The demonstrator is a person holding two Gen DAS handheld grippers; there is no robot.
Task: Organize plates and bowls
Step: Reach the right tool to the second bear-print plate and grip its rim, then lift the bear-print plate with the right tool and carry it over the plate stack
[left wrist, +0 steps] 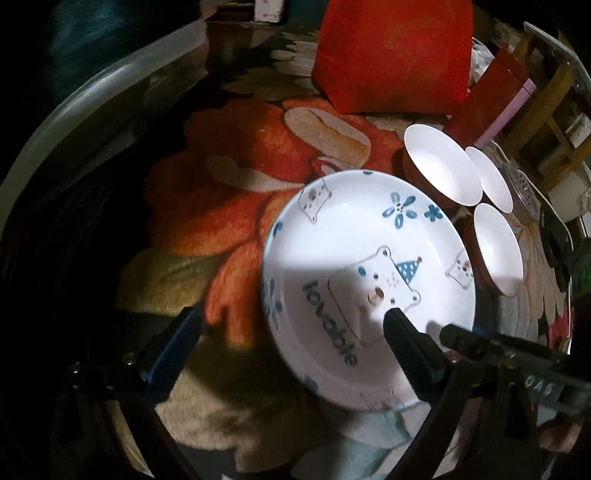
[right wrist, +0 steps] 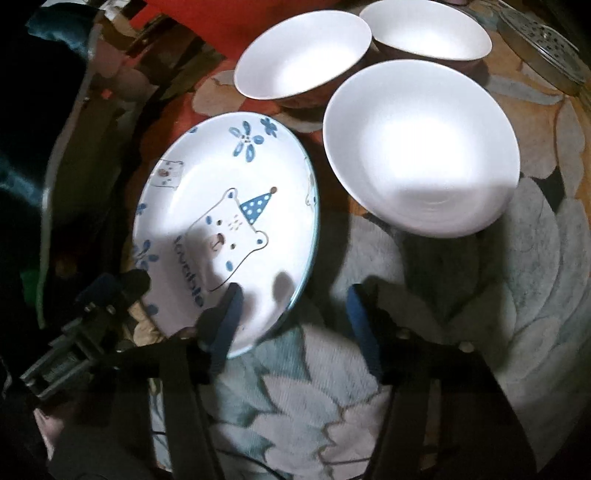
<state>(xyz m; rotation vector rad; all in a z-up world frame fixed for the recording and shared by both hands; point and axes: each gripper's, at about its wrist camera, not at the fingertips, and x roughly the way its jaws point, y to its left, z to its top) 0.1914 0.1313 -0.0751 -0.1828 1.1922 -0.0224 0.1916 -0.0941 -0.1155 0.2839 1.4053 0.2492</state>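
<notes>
A white plate with a blue bear and the word "lovable" point(left wrist: 354, 266) lies on the flowered tablecloth; it also shows in the right wrist view point(right wrist: 225, 206). Three white bowls with brown outsides stand beyond it: one point(left wrist: 441, 166), one point(left wrist: 489, 179) and one point(left wrist: 498, 251). In the right wrist view they are the near bowl point(right wrist: 421, 147), the left bowl point(right wrist: 303, 51) and the far bowl point(right wrist: 428, 29). My left gripper point(left wrist: 291, 332) is open, its right finger over the plate's near rim. My right gripper point(right wrist: 291, 306) is open, its left finger over the plate's near edge.
A red bag point(left wrist: 391, 55) stands at the back of the table. A round metal lid with holes point(right wrist: 543, 48) lies at the right. A dark red box point(left wrist: 487, 96) stands behind the bowls. The table's metal rim point(left wrist: 92, 92) curves along the left.
</notes>
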